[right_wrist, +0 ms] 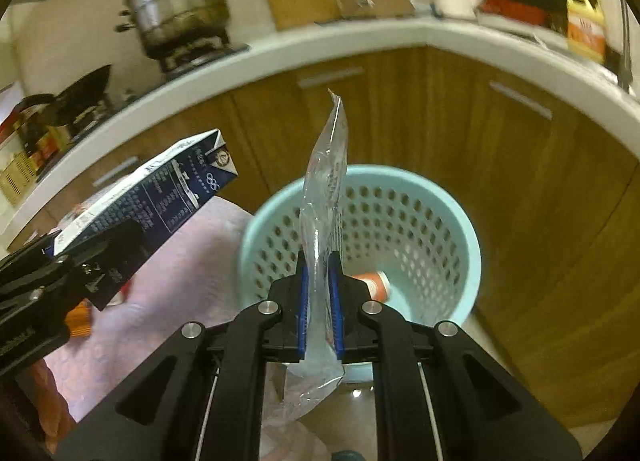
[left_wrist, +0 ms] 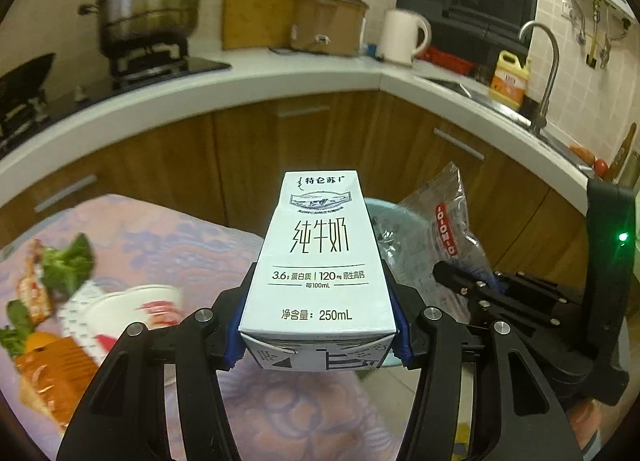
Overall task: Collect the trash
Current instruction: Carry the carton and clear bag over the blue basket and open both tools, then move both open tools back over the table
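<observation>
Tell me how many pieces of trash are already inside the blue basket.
1: an orange and white container lies on the floor of the blue basket, near its front. The held plastic bag hides part of the inside, so more may be there.

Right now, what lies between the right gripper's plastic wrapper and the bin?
Nothing solid: in the right wrist view the right gripper holds the clear plastic wrapper in front of the blue bin.

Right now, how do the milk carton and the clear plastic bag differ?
The milk carton is a stiff, opaque white box; the plastic bag is thin, see-through and crumpled. The carton holds the left tool wide; the bag lets the right tool nearly close. Both are gripped.
</observation>
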Demonstrator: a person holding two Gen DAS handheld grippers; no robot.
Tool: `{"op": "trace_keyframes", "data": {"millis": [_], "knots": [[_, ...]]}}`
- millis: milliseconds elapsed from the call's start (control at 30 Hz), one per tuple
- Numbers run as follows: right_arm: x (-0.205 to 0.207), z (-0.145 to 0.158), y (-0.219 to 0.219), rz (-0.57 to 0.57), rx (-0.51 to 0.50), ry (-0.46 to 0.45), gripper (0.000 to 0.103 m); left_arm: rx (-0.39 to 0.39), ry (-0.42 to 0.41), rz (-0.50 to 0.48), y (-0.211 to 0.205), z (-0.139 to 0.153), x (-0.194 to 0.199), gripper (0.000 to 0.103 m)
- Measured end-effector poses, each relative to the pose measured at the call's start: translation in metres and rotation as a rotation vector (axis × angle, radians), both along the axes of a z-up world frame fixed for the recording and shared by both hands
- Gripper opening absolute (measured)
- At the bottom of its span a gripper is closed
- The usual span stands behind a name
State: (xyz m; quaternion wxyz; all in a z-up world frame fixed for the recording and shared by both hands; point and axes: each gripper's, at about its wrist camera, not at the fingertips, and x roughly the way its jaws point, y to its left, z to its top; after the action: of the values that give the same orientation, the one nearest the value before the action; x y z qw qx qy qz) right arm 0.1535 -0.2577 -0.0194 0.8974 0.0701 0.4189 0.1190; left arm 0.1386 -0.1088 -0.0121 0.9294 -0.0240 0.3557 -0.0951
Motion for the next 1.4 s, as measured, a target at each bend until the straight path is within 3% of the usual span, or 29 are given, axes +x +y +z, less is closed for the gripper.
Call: {"op": "trace_keyframes", "data": {"millis": [333,433,500,567,633,867,1100,1400], "knots": [[0.030,-0.035,-0.019,-0.059,0.014,0.072,0.008,0.002,0.077,-0.005,-0.019,-0.031,0.038,0.054],[0.033,-0.043,-0.024,-0.058,0.012,0.092,0.009,0.006,0.085,-0.003,-0.019,-0.036,0.039,0.064],[0.036,-0.050,-0.027,-0.063,0.013,0.111,0.017,0.010,0.086,0.001,-0.018,-0.037,0.038,0.068],[0.037,-0.053,-0.031,-0.077,0.025,0.117,0.044,0.006,0.090,0.000,-0.016,-0.038,0.037,0.068],[0.036,-0.052,-0.035,-0.091,0.027,0.102,0.057,0.000,0.093,0.001,-0.013,-0.038,0.035,0.069],[0.020,-0.027,-0.030,-0.077,-0.006,0.028,0.057,-0.031,0.064,0.012,-0.002,-0.027,0.019,0.069],[0.000,0.007,-0.005,-0.021,-0.007,-0.051,0.057,-0.049,-0.014,0.036,0.015,0.001,-0.015,0.071],[-0.038,0.039,0.062,0.149,0.004,-0.151,0.057,-0.048,-0.134,0.145,0.067,0.041,-0.079,0.075]]}}
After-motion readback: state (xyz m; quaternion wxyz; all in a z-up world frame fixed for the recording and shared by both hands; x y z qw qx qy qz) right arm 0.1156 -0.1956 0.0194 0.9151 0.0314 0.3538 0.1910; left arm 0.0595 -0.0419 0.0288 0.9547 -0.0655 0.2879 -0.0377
